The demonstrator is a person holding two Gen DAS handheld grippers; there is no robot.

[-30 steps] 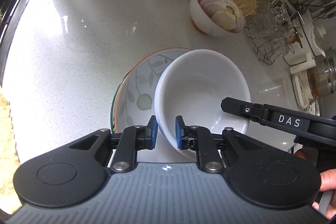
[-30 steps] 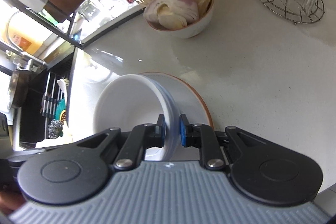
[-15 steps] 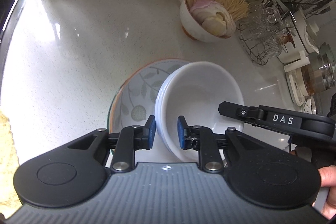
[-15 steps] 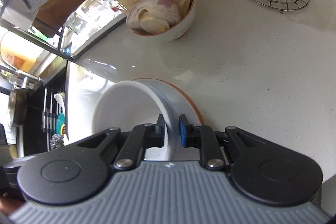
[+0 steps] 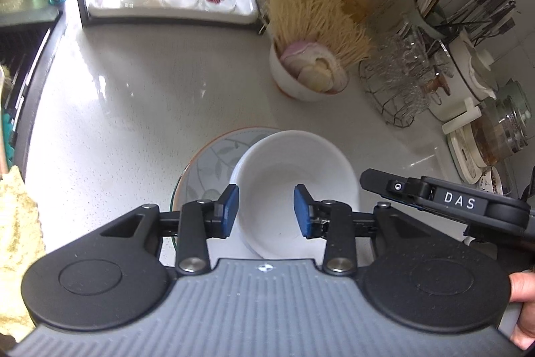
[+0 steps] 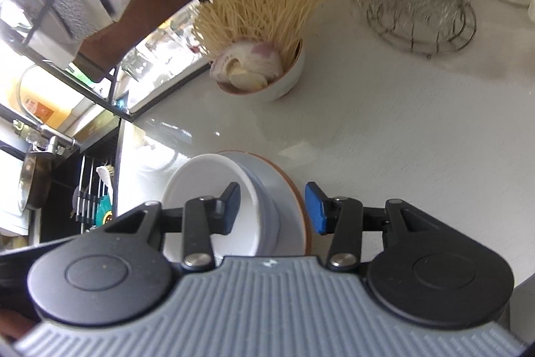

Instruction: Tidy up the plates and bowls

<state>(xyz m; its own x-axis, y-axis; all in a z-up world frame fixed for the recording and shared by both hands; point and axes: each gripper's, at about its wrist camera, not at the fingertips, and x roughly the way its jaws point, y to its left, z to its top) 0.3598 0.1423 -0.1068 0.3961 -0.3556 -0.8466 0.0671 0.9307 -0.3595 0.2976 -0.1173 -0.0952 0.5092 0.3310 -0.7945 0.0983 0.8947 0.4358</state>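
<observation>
White bowl (image 5: 294, 186) on leaf-patterned plate (image 5: 214, 163). Left gripper (image 5: 266, 209) and right gripper (image 6: 272, 209): jaws wide apart, holding nothing. Sink (image 6: 83, 189) only in right view.

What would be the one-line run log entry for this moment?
left gripper: open | right gripper: open | white bowl: resting on leaf-pattern plate | plate on counter

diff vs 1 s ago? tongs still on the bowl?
No, both let go. The left tongs and right tongs opened off the white bowl rim and drew back a little. The bowl still sits in the leaf-patterned plate; the noodle bowl is unmoved.
</observation>
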